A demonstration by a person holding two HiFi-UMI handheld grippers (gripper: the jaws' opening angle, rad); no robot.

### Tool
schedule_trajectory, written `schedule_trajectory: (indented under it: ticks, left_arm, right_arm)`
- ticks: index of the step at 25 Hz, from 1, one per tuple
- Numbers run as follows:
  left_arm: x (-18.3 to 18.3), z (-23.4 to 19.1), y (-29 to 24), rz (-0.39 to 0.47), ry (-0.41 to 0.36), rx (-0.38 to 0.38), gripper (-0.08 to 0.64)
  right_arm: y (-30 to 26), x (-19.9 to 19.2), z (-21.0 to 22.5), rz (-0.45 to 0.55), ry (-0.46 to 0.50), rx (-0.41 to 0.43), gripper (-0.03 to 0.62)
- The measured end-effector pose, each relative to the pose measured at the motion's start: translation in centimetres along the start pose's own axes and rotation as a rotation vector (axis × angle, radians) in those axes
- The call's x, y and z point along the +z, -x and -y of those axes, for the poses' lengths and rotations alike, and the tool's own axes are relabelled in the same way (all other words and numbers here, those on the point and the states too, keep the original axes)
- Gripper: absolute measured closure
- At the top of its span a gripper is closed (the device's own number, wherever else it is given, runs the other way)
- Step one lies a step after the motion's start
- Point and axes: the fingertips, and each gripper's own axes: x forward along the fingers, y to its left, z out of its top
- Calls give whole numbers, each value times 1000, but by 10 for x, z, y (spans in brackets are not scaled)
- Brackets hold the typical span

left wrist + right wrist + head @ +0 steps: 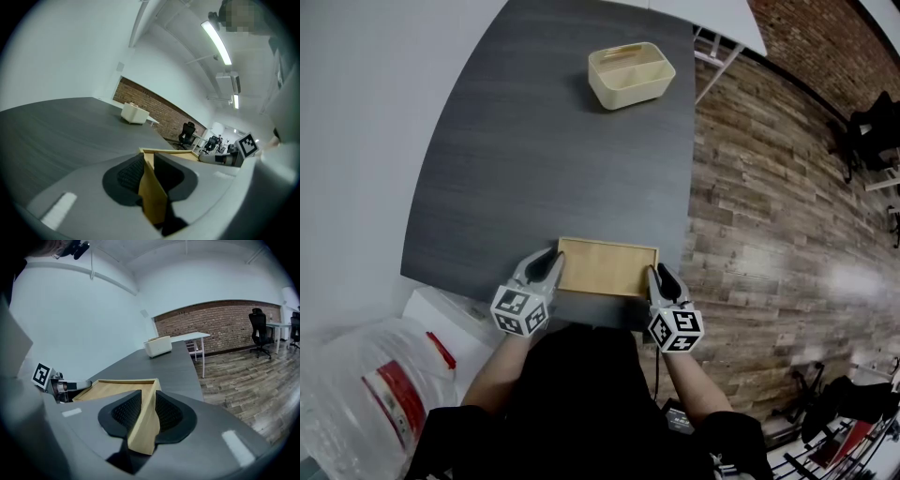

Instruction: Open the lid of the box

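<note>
- The wooden lid (607, 266) lay flat at the near edge of the counter (534, 169). It was already off the cream box (630, 75), which stood open and well apart at the far end.
- The left claw (547, 270) was clamped on the lid's left short edge. Holding it by an end probably served to keep it level.
- The right claw (660, 279) straddled the opposite edge with its pads parted and not pressing, which read as letting go once the lid was down.
- The counter was dark grey with a fine wood grain.
- Beyond it lay a plank floor (769, 216), a brick wall (211, 326), white walls and office chairs (260, 329).
</note>
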Motion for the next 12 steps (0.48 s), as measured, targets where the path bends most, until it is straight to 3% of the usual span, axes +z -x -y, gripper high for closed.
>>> schedule_trajectory:
  ticks: [6,12]
  left_arm:
    - [0,-3,2,-7,39,-14,480]
    - [-1,-11,6,-9,129,-8,474]
  right_arm:
    - [1,0,0,0,-42,43,497]
    - [-2,-1,-2,-24,-61,93,506]
